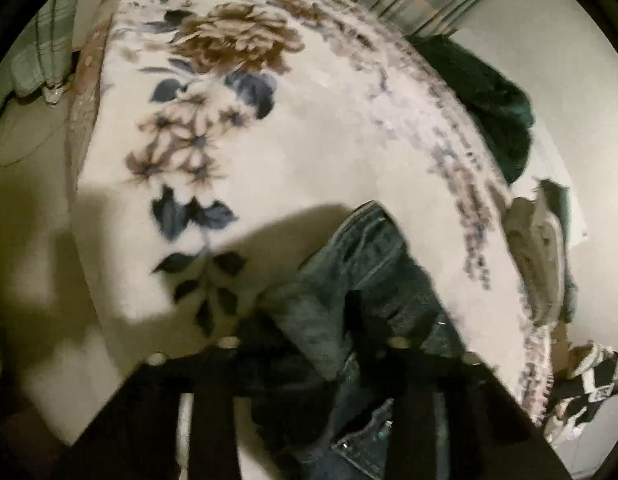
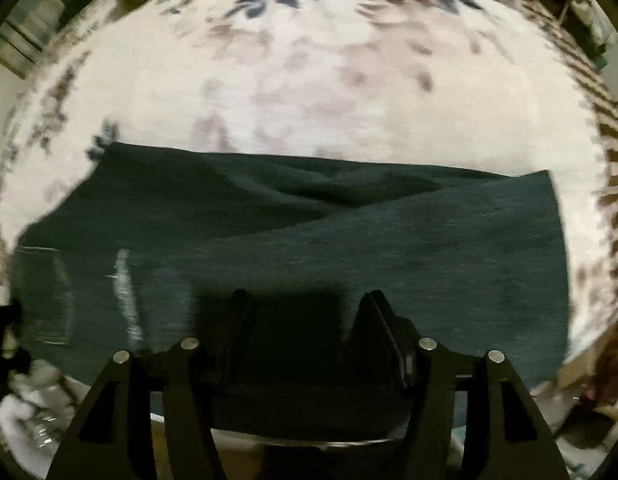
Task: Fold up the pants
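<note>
In the left wrist view my left gripper point(image 1: 329, 320) is shut on a pair of blue denim jeans point(image 1: 349, 256), which hang bunched from the fingers above the floral blanket point(image 1: 309, 152). In the right wrist view dark green pants point(image 2: 309, 232) lie spread flat across the blanket point(image 2: 309, 92). My right gripper point(image 2: 305, 312) is open just above their near edge, with the fingers point(image 2: 377, 320) apart and nothing between them. A dark green cloth point(image 1: 489, 100), possibly the same pants, shows at the bed's right edge in the left view.
The blanket covers a bed that ends at pale floor on the left point(image 1: 33, 240) and right point(image 1: 569, 60). A folded pale cloth point(image 1: 537, 248) lies by the bed's right edge. Curtains point(image 1: 413, 0) hang at the back. Crumpled white cloth point(image 2: 21, 416) lies at lower left.
</note>
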A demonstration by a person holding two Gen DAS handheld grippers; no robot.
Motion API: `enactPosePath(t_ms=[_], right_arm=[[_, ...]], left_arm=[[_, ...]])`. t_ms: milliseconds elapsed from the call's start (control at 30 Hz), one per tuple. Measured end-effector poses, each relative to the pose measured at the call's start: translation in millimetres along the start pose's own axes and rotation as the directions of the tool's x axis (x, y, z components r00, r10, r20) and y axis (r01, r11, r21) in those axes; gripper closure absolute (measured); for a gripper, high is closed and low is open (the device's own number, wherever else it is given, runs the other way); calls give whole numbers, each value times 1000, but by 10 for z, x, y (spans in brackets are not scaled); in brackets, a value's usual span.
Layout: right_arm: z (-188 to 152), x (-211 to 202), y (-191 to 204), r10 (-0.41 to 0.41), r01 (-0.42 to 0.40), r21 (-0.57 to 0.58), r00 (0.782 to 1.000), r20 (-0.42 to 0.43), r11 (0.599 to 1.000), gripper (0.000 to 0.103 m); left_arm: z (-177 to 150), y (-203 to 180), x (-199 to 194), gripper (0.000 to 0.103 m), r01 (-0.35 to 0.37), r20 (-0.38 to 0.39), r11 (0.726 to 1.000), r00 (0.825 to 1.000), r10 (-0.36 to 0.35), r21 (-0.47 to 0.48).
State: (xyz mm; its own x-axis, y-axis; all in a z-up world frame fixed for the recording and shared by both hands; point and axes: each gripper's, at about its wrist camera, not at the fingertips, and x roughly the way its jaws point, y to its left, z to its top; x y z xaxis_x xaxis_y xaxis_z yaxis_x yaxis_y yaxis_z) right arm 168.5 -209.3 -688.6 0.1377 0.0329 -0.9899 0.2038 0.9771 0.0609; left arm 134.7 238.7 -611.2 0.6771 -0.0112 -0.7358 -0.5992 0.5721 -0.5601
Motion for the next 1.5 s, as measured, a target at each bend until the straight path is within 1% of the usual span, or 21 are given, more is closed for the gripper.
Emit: enactPosePath(t_ms=[67, 233, 300, 333, 433, 467, 500, 567, 600, 667, 700, 733, 767, 833, 900, 967, 1033, 1100, 1267, 1367, 1500], right_arm=[[-31, -23, -101, 18, -18, 22, 1000, 3, 1000, 40], [-141, -154, -501, 28, -30, 73, 999, 30, 997, 40], [-177, -232, -704, 38, -42, 102, 998, 44, 994, 40], [-191, -265, -798, 41, -47, 115, 998, 50, 992, 40], [-230, -384, -1185, 43, -52, 161, 997, 61, 986, 40], [-242, -428, -1320, 45, -56, 180, 997, 65, 982, 40], [-252, -487, -1486, 49, -62, 203, 996, 71, 977, 40], [-271, -596, -1783, 46, -65, 238, 995, 85, 969, 40], [-285, -663, -1959, 43, -66, 258, 995, 94, 964, 40], [-310, -786, -2274, 32, -64, 292, 993, 113, 954, 40], [-337, -856, -2494, 20, -58, 313, 992, 123, 948, 40], [-330, -884, -2564, 13, -54, 325, 992, 128, 944, 40], [-344, -918, -2712, 4, -50, 342, 991, 134, 938, 40], [-422, -987, -3058, -18, -36, 378, 990, 140, 925, 40], [-540, -1040, -3420, -46, -16, 418, 989, 138, 908, 40], [-572, -996, -3595, -69, 4, 452, 989, 127, 892, 40], [-721, -975, -3893, -86, 20, 495, 990, 111, 869, 40], [-870, -917, -4162, -85, 22, 541, 992, 93, 841, 40], [-1093, -822, -4590, -77, 17, 607, 994, 72, 794, 40], [-1128, -818, -4691, -78, 17, 610, 994, 73, 792, 40], [-1083, -816, -4676, -70, 13, 588, 995, 75, 809, 40]], left_arm=[[-12, -100, -90, 83, 18, 21, 999, 1000, -19, 42], [-14, -535, -537, 86, 113, 89, 977, 987, -130, 179], [-87, -842, -801, 87, 165, 106, 953, 975, -197, 254], [-114, -969, -859, 87, 173, 108, 944, 972, -211, 280], [-323, -1521, -1202, 87, 234, 95, 889, 951, -293, 394], [-391, -1637, -1276, 87, 250, 87, 877, 946, -311, 411], [-536, -1869, -1396, 87, 294, 54, 845, 934, -353, 447], [-776, -2144, -1534, 87, 335, 10, 802, 920, -391, 494], [-994, -2370, -1599, 87, 383, -41, 763, 904, -426, 521], [-1300, -2624, -1644, 87, 428, -97, 719, 886, -454, 547], [-1575, -2826, -1635, 87, 480, -169, 675, 864, -474, 559], [-1788, -2961, -1610, 87, 516, -224, 647, 847, -482, 561], [-1935, -3052, -1579, 87, 544, -267, 630, 833, -485, 555], [-2475, -3321, -1439, 87, 611, -397, 584, 792, -464, 535], [-2932, -3498, -1308, 87, 639, -478, 546, 769, -425, 542], [-3403, -3635, -1112, 87, 650, -547, 530, 754, -363, 544], [-3781, -3700, -946, 87, 636, -580, 521, 760, -293, 569], [-4024, -3714, -795, 87, 619, -591, 517, 769, -244, 592], [-4393, -3727, -576, 87, 591, -606, 489, 781, -150, 641], [-4501, -3728, -577, 87, 581, -602, 469, 789, -124, 665], [-4552, -3705, -528, 87, 580, -614, 477, 783, -103, 660]])
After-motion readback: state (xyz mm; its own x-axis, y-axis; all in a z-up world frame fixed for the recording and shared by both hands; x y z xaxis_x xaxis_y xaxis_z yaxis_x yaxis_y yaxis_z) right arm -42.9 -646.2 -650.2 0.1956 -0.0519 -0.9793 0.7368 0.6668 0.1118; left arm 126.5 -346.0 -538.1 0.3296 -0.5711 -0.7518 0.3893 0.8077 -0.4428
